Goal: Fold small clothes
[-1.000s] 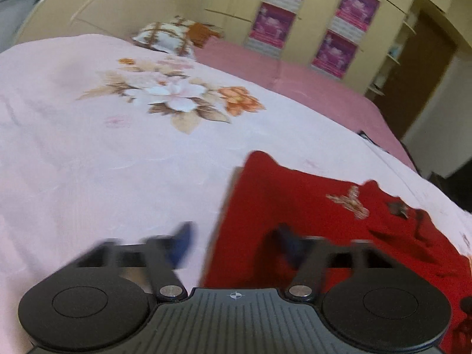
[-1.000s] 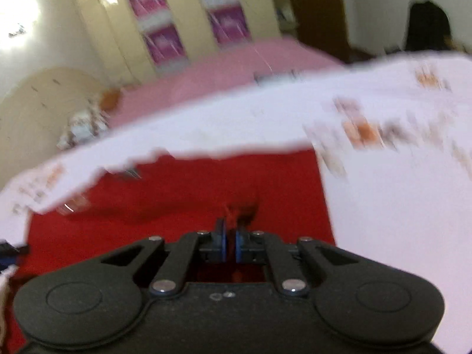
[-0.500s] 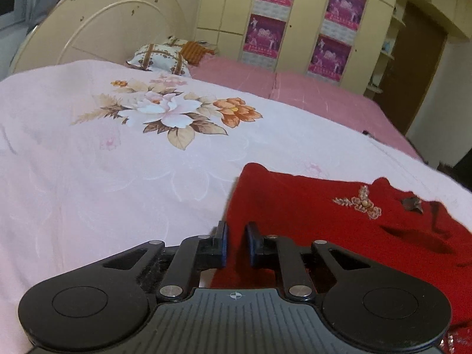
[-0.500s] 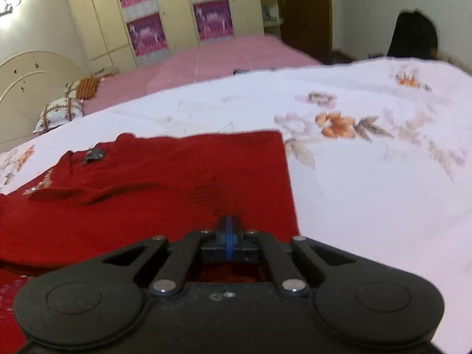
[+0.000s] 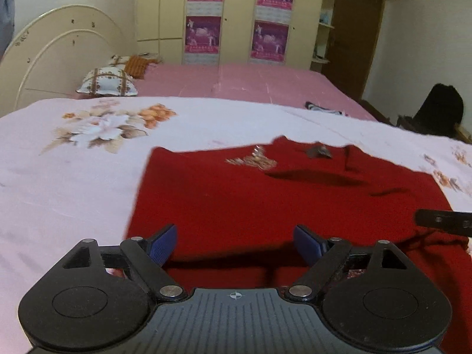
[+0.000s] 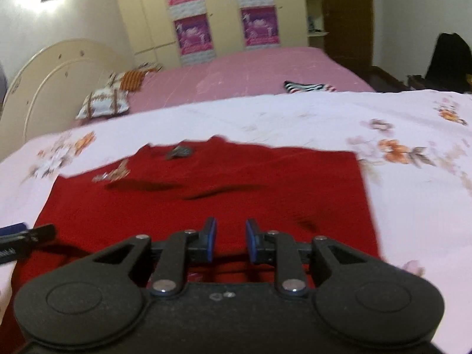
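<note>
- So the red knit garment with a sparkly beaded motif point(image 5: 283, 200) is lying flat on the pale pink floral bedsheet point(image 5: 73, 194), pretty much dead centre of it, with a few shallow creases across its middle.
- Left gripper point(image 5: 235, 243) has its blue-padded fingers spread wide, holding nothing, sitting over the near edge of the garment.
- Right gripper point(image 6: 227, 239) has a smaller gap between its pads, nothing between them either, also above the garment's near edge.
- Each gripper pokes into the other's view at the side of the garment.
- Beyond the sheet there's a plain pink mattress cover point(image 5: 236, 85), and a striped cloth point(image 6: 308, 86) sits on it near the sheet's far edge.
- A patterned pillow point(image 5: 107, 82) rests by the cream arched headboard point(image 5: 59, 56), well apart from the garment.
- Cream wardrobe with purple posters point(image 5: 239, 17) is behind everything.
</note>
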Motion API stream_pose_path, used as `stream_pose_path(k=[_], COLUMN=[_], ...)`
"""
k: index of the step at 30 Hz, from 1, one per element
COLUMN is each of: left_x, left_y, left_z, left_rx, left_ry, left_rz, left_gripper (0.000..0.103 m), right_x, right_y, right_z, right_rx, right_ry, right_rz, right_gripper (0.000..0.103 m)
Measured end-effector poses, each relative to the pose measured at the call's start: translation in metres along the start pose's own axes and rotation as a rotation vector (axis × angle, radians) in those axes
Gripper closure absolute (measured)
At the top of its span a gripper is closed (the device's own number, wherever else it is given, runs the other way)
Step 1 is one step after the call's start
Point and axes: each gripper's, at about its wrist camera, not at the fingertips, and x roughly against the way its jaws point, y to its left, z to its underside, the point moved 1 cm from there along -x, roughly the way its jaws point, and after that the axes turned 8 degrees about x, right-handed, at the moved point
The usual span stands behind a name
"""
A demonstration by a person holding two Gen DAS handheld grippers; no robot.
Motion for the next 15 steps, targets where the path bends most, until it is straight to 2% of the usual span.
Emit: stream_pose_path(k=[3, 6, 9, 12, 15], left_x=[-0.022, -0.019, -0.011, -0.001, 0.014], left_y=[0.001, -0.001, -0.003, -0.004, -0.005], left_z=[0.009, 0.017, 0.018, 0.023, 0.025], left_rx=[0.006, -0.045, -0.063, -0.065, -0.043], left_ry=[0.075, 0.059, 0.082, 0.085, 0.077], left_rz=[-0.051, -0.065, -0.094, -0.125, -0.11], left_gripper=[0.018, 0.014, 0.014, 0.014, 0.014], right_x=[-0.013, -0.029, -0.023, -0.016, 0.001], right_y=[0.01, 0.003, -0.009, -0.022, -0.028], right_z=[0.002, 0.01, 0.012, 0.014, 0.016], right_rx=[0.034, 0.092, 0.115, 0.074, 0.025], right_ry=[0.025, 0.066, 0.057, 0.063, 0.066], right_rz=[0.031, 0.109, 0.104, 0.113, 0.08], right_gripper=[0.082, 0.085, 0.086, 0.085, 0.079])
